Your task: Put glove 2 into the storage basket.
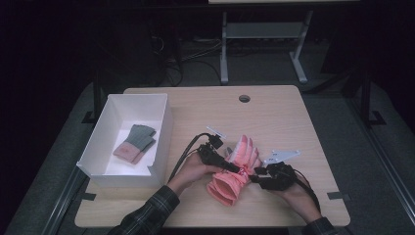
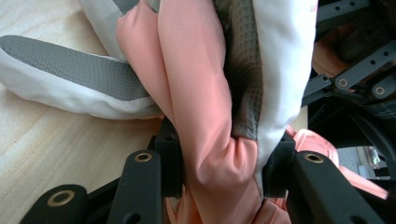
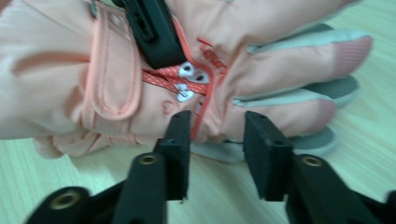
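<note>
Two grippers meet at the padded coral-pink ski glove (image 1: 235, 171). Off beyond the left gripper (image 1: 234, 168), a white rectangular box (image 1: 161, 139) holds a grey-and-pink knit glove (image 1: 135, 143). Left jaws clamp bunched pink fabric, hiding the wrist. Right gripper (image 3: 217, 128) is parted, its jaws touching the glove's edge. Cuff points toward the person, fingers away.

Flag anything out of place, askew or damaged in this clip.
Nothing looks damaged or spilled. The pink ski glove lies bunched on the table, its fabric squeezed in the left tool, while the right tool sits open at its edge. A grey and pink glove lies inside the white box.
</note>
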A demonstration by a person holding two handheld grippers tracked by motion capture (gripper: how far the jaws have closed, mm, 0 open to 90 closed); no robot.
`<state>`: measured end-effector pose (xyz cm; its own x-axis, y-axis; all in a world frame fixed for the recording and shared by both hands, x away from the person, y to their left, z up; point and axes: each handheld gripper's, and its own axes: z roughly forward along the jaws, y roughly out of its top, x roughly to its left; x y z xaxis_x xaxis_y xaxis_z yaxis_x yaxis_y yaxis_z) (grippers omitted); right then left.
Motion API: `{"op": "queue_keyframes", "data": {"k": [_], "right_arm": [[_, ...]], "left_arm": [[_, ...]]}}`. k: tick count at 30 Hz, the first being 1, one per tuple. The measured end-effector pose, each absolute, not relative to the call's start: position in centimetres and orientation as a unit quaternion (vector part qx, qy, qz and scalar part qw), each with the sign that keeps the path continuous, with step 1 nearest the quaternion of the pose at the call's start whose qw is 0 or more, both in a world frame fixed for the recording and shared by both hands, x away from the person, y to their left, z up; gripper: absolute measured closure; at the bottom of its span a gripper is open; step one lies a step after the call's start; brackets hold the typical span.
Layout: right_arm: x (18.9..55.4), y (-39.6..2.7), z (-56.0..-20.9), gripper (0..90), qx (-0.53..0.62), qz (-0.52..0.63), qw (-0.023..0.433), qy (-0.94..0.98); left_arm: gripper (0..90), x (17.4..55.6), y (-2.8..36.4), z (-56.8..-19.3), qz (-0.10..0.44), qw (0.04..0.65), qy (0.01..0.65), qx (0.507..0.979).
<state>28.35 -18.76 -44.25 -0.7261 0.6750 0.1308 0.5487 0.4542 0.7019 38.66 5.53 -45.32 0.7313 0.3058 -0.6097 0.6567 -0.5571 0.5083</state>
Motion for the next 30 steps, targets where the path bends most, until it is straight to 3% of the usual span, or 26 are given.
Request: {"op": "queue_keyframes", "data": {"k": [6, 12, 30], "right_arm": [[28.0, -20.3, -43.7, 36.6, 0.381, 0.402, 0.107, 0.826], [28.3, -21.6, -44.1, 15.1, 0.414, 0.393, 0.101, 0.815], [28.9, -22.9, -44.7, 12.2, 0.443, 0.395, 0.126, 0.795]], "left_arm": [[59.9, 38.5, 5.6, -44.3, -0.225, 0.383, 0.281, 0.851], [60.1, 38.9, 6.3, -43.5, -0.212, 0.386, 0.287, 0.851], [59.9, 39.3, 9.4, -37.2, -0.153, 0.406, 0.334, 0.837]]}}
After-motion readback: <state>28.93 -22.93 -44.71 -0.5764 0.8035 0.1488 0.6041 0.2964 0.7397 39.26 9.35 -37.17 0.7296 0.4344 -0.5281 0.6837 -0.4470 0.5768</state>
